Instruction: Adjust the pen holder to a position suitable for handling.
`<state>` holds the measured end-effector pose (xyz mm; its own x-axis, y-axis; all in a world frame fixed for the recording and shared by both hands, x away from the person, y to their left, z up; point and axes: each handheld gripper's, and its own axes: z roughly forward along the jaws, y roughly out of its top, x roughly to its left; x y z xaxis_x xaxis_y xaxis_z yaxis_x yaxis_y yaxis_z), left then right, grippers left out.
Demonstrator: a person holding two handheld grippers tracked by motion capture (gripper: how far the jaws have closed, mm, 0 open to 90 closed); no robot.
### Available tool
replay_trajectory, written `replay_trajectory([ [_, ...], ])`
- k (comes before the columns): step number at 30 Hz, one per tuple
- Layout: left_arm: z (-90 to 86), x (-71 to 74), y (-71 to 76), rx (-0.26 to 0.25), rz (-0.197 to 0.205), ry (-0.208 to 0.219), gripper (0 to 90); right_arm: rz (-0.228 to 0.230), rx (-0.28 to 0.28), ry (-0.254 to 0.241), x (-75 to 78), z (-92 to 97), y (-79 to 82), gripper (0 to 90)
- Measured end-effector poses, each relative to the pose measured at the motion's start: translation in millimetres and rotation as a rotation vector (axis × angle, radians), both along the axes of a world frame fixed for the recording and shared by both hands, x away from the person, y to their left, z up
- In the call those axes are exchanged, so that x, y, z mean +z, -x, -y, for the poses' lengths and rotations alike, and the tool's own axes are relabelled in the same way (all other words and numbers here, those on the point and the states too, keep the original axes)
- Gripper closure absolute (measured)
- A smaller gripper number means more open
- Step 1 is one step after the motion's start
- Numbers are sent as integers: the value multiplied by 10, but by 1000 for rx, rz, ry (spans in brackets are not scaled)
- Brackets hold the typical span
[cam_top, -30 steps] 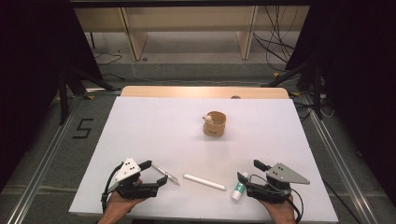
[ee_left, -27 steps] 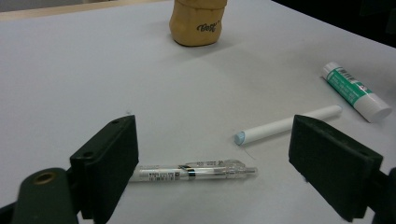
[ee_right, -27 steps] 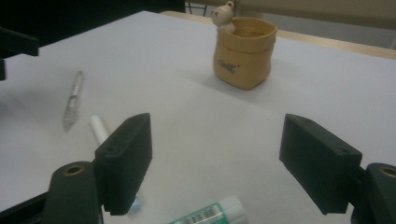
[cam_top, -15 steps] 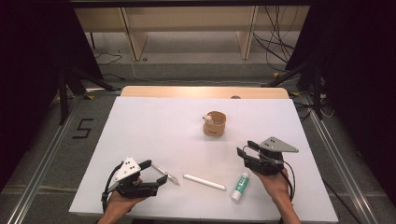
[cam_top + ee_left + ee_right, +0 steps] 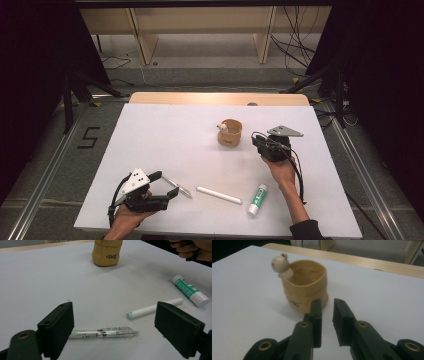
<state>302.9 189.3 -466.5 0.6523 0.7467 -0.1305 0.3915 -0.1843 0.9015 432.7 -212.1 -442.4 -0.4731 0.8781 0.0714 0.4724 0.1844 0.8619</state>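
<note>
A tan pouch-shaped cup point(image 5: 230, 133) point(image 5: 305, 287) with a small bear figure point(image 5: 280, 264) on its rim stands mid-table. My right gripper point(image 5: 257, 141) point(image 5: 327, 303) is just right of the cup and points at it. Its jaws have just been closing and now stand a narrow gap apart with nothing between them. My left gripper point(image 5: 169, 184) point(image 5: 113, 308) rests open at the front left. A clear pen point(image 5: 176, 186) point(image 5: 105, 333) lies on the table between its wide jaws, untouched.
A white stick point(image 5: 218, 195) point(image 5: 153, 308) and a green-and-white glue stick point(image 5: 257, 199) point(image 5: 191, 290) lie near the front edge of the white table point(image 5: 165, 135). A wooden strip point(image 5: 220, 98) borders the far side. Dark frames and cables stand beyond.
The right gripper has left the glue stick at the front and travelled away from the person toward the cup, its jaws narrowing. The left gripper has stayed put.
</note>
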Motion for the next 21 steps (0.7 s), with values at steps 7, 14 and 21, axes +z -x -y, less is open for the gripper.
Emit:
replay_trajectory([
  [7, 0, -3, -4, -1, -2, -6, 154, -24, -35, -10, -48, 9, -180, 876],
  [14, 2, 1, 0, 0, -1, -1, 154, -92, -90, -73, -98, -1, -415, 900],
  [21, -1, 9, 4, -1, -1, 2, 154, -121, -117, -47, -169, -107, -535, 900],
])
